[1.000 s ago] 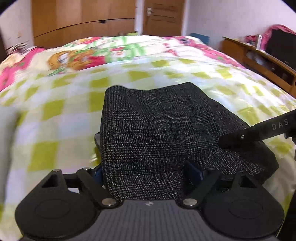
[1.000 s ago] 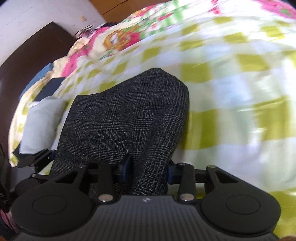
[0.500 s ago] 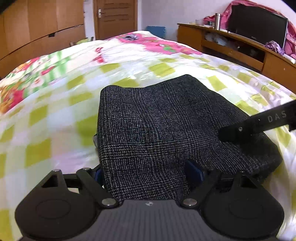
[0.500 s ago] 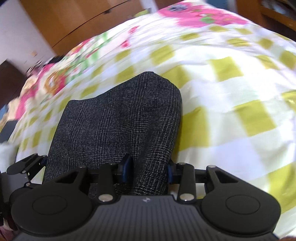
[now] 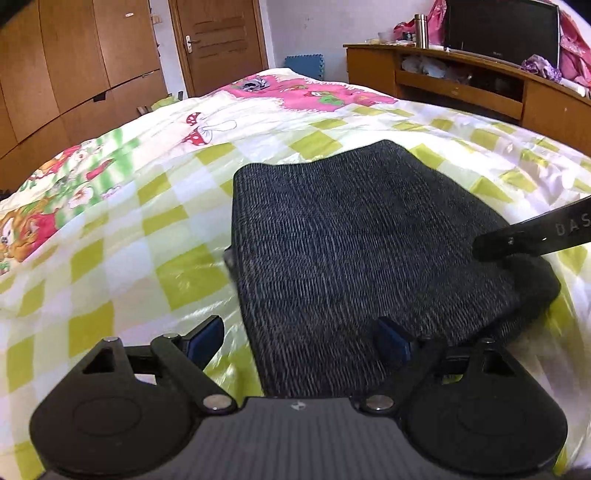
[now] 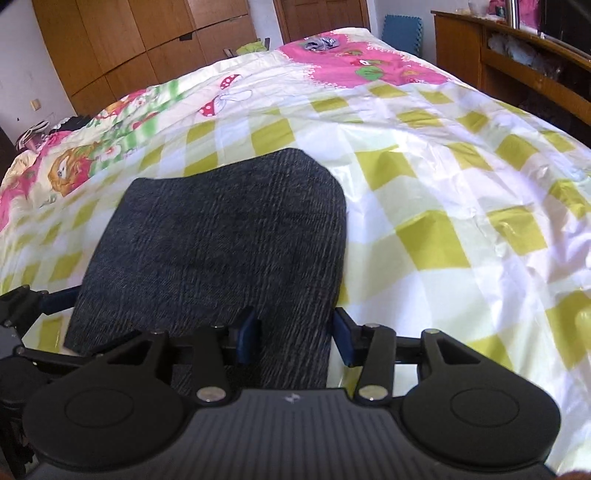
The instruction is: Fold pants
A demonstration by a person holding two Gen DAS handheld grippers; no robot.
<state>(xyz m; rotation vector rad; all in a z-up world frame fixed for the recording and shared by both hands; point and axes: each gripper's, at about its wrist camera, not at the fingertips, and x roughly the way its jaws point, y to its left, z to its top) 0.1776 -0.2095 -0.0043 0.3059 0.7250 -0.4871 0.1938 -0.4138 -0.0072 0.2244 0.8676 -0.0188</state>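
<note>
The dark grey checked pants (image 5: 362, 236) lie folded into a flat packet on the green-checked quilt (image 5: 122, 266). My left gripper (image 5: 299, 341) straddles their near left corner with its jaws wide. The left pad (image 5: 205, 339) stands clear of the cloth and the other rests over it. My right gripper (image 6: 295, 338) straddles the near right edge of the pants (image 6: 229, 236). Its jaws are opening, with cloth between them and a gap at the right pad (image 6: 341, 339). Each wrist view shows the other gripper's fingers at its edge, the right fingers (image 5: 517, 240) and the left fingers (image 6: 22, 306).
The bed runs away towards a wooden door (image 5: 218, 44) and wardrobe (image 5: 74, 62). A wooden desk (image 5: 461, 85) with a dark screen stands along the right side. A small grey item (image 6: 319, 42) lies on the quilt's pink far end. A blue foam mat (image 6: 402, 33) leans against the far wall.
Both views have swung from the pillow end towards the door and desk. The left jaws have spread and the left pad has come off the cloth. The right jaws have widened slightly.
</note>
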